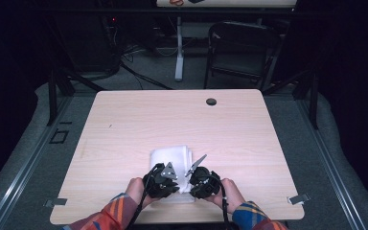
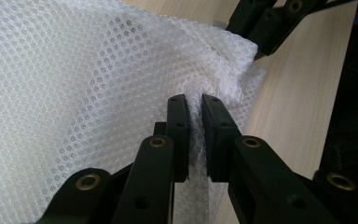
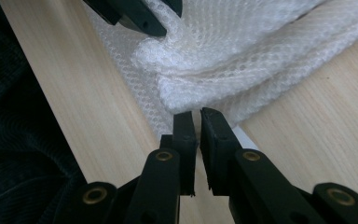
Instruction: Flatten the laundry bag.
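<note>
Both tools, left (image 2: 195, 109) and right (image 3: 196, 122), pinch the folded mesh cloth (image 1: 171, 158) lying lengthwise away.

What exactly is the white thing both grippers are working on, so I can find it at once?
On the pale wooden table, look at the near edge just ahead of the person's hands. There lies a folded white mesh cloth, pinched by the left gripper. It is the table's one soft, honeycomb-textured thing; the dark round grommet sits far off.

sleeves (image 1: 117, 211): orange-blue plaid | tools: black, brass rivets, grey plates
</note>
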Demonstrator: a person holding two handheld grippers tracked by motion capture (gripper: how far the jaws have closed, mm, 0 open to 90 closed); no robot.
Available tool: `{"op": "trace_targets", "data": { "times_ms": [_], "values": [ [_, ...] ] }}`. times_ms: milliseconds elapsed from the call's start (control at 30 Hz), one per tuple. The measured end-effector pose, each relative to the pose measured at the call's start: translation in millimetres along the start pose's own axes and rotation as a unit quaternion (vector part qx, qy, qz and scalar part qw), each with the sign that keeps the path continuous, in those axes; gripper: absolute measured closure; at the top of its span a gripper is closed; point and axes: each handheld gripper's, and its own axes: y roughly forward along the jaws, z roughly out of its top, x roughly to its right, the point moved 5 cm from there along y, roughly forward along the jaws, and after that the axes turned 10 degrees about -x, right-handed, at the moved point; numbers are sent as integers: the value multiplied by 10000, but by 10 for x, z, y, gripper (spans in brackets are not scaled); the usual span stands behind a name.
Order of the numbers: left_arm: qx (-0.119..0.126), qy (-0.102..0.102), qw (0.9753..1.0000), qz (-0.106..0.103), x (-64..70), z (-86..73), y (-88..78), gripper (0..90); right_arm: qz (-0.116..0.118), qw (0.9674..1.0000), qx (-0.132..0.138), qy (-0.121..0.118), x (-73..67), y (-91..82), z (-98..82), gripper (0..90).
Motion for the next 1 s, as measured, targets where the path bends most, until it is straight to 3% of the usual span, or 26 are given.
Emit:
{"op": "trace_targets", "data": {
  "times_ms": [167,300,400,500,600,833,1000],
  "values": [
    [113,-73,9999,-15,-19,2,-42,824,108,9999,37,89,11,80,16,893],
    [175,-85,9998,13,-29,3,-75,825,50,10000,-43,55,42,76,0,900],
    [229,-123,9997,5,-33,4,-89,826,101,9999,43,104,31,82,7,900],
    [237,-119,9996,-19,-30,6,-82,827,177,9991,333,199,38,20,33,900],
    [243,-89,9997,9,-28,8,-86,827,93,9988,437,187,42,4,43,900],
    [271,-55,9996,34,-42,6,-117,827,-36,9989,446,135,60,73,56,900],
    [308,-138,9994,98,-58,-14,-164,828,-155,9998,117,20,52,141,59,900]
  ]
}}
